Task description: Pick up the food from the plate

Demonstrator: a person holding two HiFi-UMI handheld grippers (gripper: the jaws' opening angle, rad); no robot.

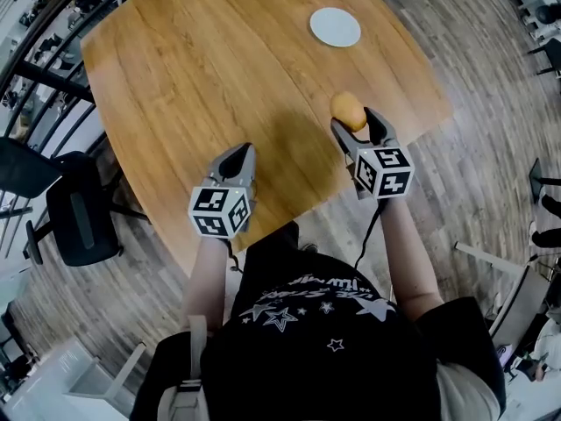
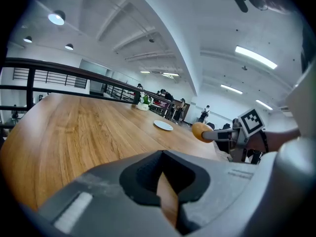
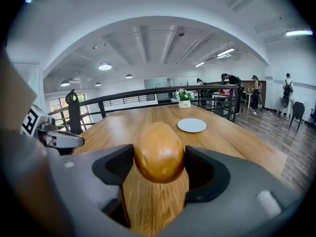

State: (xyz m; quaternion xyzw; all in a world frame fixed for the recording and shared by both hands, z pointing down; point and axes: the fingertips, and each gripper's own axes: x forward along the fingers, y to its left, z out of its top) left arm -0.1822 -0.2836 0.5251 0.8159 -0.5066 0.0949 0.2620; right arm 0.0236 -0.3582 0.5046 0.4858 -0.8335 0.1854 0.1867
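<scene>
A golden-brown bread roll point(image 1: 347, 108) hangs above the near right part of the wooden table point(image 1: 202, 60). My right gripper point(image 1: 354, 119) is shut on it. In the right gripper view the roll point(image 3: 159, 152) fills the gap between the two dark jaws, clear of the tabletop. The white plate point(image 1: 335, 26) lies bare at the far side of the table, well beyond the roll. My left gripper point(image 1: 238, 154) hovers over the table's near edge, shut and holding nothing. From the left gripper view the roll point(image 2: 200, 131) shows to the right and the plate point(image 2: 163, 125) farther off.
A black chair point(image 1: 74, 217) stands left of the table by a dark railing point(image 1: 53, 24). A small potted plant point(image 3: 184, 102) sits at the table's far end. People stand in the background at the right. The table's near edge lies just under both grippers.
</scene>
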